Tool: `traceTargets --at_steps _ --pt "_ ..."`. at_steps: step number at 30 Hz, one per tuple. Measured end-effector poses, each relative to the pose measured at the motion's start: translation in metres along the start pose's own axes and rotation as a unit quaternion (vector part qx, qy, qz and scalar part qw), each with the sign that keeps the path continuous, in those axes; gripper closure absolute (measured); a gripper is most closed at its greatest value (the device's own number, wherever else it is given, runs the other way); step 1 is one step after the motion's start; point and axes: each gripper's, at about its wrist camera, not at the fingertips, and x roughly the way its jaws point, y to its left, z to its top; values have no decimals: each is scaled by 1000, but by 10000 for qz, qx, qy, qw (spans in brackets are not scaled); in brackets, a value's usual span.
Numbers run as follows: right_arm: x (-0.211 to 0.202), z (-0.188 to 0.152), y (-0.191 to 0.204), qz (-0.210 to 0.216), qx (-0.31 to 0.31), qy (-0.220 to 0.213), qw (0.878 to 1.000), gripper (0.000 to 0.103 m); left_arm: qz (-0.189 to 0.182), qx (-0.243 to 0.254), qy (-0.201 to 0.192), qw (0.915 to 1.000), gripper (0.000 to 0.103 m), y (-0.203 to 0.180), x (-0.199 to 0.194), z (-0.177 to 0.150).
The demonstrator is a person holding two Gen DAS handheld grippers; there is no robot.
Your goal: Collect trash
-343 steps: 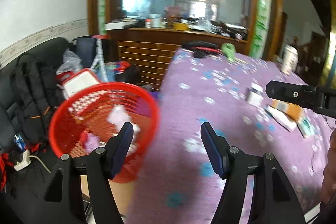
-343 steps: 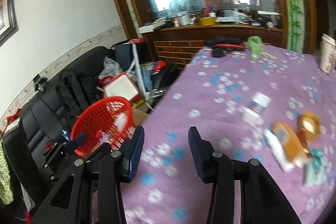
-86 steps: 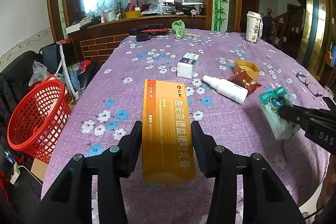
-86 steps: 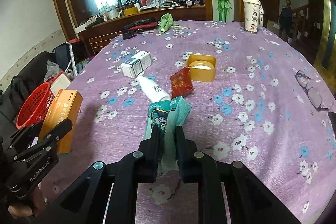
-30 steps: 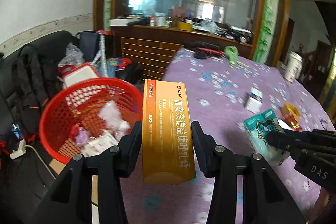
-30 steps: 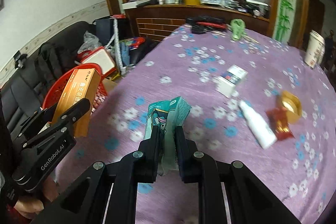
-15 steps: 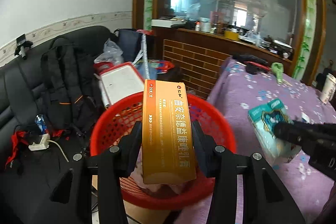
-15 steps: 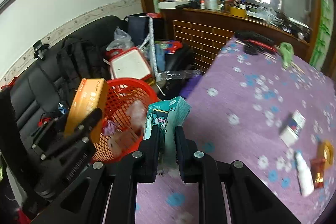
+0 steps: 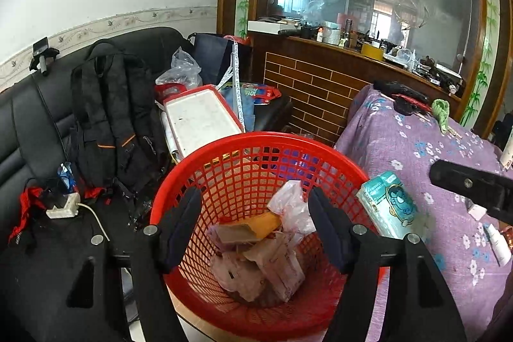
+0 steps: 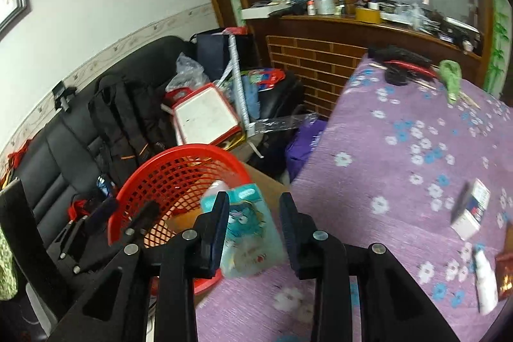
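Hovering over one red basket (image 9: pixel 256 146), two claws just opened.

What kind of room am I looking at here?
Probably a lived-in home living or dining room: a black sofa piled with bags, a table under a purple flowered cloth, and a wooden counter backed by etched glass.

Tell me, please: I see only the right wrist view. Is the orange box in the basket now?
Observer: Yes. The left wrist view shows the box lying inside the basket, beside a bag.
Operator: And the teal pack, is it inside too?
Observer: Not yet. In that view the pack is at the basket's right rim, still above its edge.
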Motion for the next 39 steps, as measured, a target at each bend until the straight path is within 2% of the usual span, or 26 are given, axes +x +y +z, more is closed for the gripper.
traceTargets --at_steps 5,12,16,22,26,30,32,39 --pt "-31 -23 -37 -156 223 -32 9996 68 -212 162 -27 9996 35 -23 -16 -1" --pt "-76 -54 -106 -488 737 -95 9960 68 -565 701 -162 9958 35 -82 -45 -11" --pt "-93 -68 -131 -572 897 -89 9943 68 -573 730 -133 9956 35 -87 -44 -10" --pt "-92 -72 -133 -457 862 -29 9952 68 -728 115 280 9969 35 -53 -29 4" --pt "-74 -69 -118 -270 792 114 9964 67 -658 -29 319 9973 35 -40 -27 6" --pt "-73 -63 -115 -169 851 55 9962 67 -800 102 375 9960 35 -45 -27 3" --pt "-78 -62 -119 -278 823 7 9962 67 -849 257 329 9955 35 -53 -30 2" --pt "-96 -70 -156 -517 1156 -83 9919 64 -1245 657 363 9894 35 -89 -30 1"
